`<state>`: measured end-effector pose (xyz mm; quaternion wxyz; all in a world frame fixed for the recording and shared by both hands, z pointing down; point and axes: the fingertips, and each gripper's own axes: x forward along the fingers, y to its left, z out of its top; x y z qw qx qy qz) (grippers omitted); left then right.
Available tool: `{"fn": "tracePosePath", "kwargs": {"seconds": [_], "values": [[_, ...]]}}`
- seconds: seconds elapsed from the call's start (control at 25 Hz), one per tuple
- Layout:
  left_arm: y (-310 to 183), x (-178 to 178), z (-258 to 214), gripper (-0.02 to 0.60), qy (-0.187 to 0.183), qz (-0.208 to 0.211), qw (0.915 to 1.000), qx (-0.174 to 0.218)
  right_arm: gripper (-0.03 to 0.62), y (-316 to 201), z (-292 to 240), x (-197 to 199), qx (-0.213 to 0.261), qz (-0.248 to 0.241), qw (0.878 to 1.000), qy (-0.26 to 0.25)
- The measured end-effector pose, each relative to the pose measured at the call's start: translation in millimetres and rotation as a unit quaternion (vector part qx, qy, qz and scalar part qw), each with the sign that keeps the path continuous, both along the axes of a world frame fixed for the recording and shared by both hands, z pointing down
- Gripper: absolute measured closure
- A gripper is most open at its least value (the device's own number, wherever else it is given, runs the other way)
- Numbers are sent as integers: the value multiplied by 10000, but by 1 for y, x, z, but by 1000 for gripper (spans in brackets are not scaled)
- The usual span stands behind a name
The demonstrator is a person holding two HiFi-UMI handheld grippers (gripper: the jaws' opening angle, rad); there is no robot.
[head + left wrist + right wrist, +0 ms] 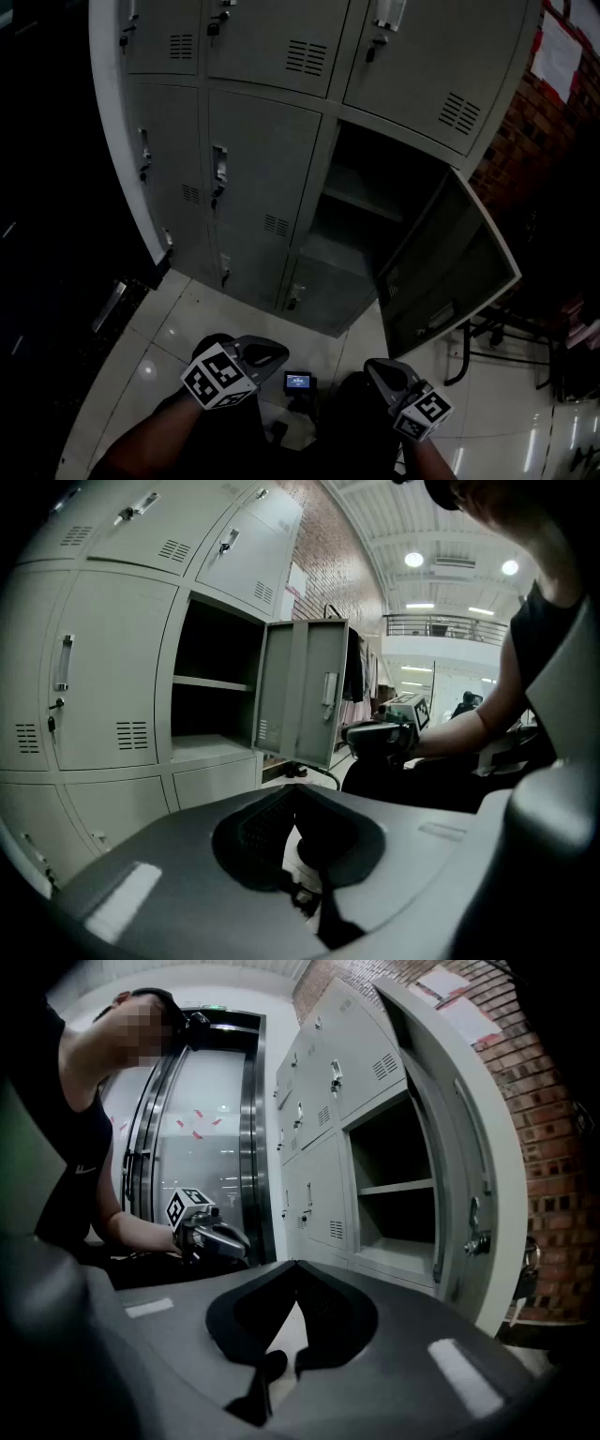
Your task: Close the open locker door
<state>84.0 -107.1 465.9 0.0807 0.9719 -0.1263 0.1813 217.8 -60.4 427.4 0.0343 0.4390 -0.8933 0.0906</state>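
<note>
A bank of grey lockers (262, 159) stands ahead. One compartment (366, 202) at the middle right is open, with a shelf inside and nothing on it. Its door (450, 272) is swung out to the right; it also shows as the door (305, 700) in the left gripper view and the door (459, 1147) close on the right in the right gripper view. My left gripper (253, 354) and right gripper (384, 373) are held low near my body, well short of the lockers. Both are shut on nothing, tips together on the left gripper (295, 787) and the right gripper (298, 1265).
A brick wall (525, 141) with papers pinned on it runs along the right. Black metal furniture legs (497, 342) stand behind the open door. A small device with a lit screen (298, 382) lies on the tiled floor between my grippers. A glass door (211, 1129) is at the left.
</note>
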Motion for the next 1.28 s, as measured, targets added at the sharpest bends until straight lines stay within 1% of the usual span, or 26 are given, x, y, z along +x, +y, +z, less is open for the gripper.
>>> {"fn": "tracePosePath", "kwargs": {"seconds": [0.08, 0.2, 0.32, 0.4, 0.48, 0.64, 0.72, 0.8, 0.88, 0.96, 1.04, 1.16, 1.28], "values": [[1, 0, 0, 569, -5, 11, 10000, 0, 592, 0, 4, 1, -51, 35, 9999, 135], [2, -1, 0, 569, -13, 22, 10000, -1, 592, 0, 3, -3, -60, 20, 9999, 129], [1, -1, 0, 569, -2, 11, 10000, -5, 592, 1, 7, 4, -97, 141, 9996, 233], [1, 0, -1, 569, 25, 1, 10000, -8, 592, 1, -4, 11, 6, 250, 9997, -54], [1, 1, -1, 569, 35, 11, 10000, -13, 592, 5, -10, 20, 23, 331, 9990, -286], [3, -1, -2, 569, 29, 37, 10000, -37, 591, 20, -6, 39, -73, 406, 9991, 36], [2, -2, -3, 569, 24, 33, 10000, -16, 591, 22, -11, 53, -67, 554, 9984, -4], [0, -2, -4, 569, 22, 26, 10000, -4, 584, 22, -17, 72, -68, 834, 9965, -85], [0, -1, -4, 569, 40, 30, 10000, -9, 533, 21, -22, 92, -34, 1181, 9930, -24], [1, 0, -3, 569, 32, 42, 10000, -12, 449, 20, -25, 111, 24, 1540, 9880, 119], [2, -1, -2, 569, 13, 44, 10000, -9, 384, 16, -31, 124, 127, 1809, 9832, 186], [1, 1, -2, 569, 35, 33, 10000, -10, 336, 5, -52, 134, 397, 1995, 9788, 238], [1, 2, -2, 569, 30, 29, 10000, 1, 335, -9, -65, 142, 592, 2185, 9730, 460]]}}
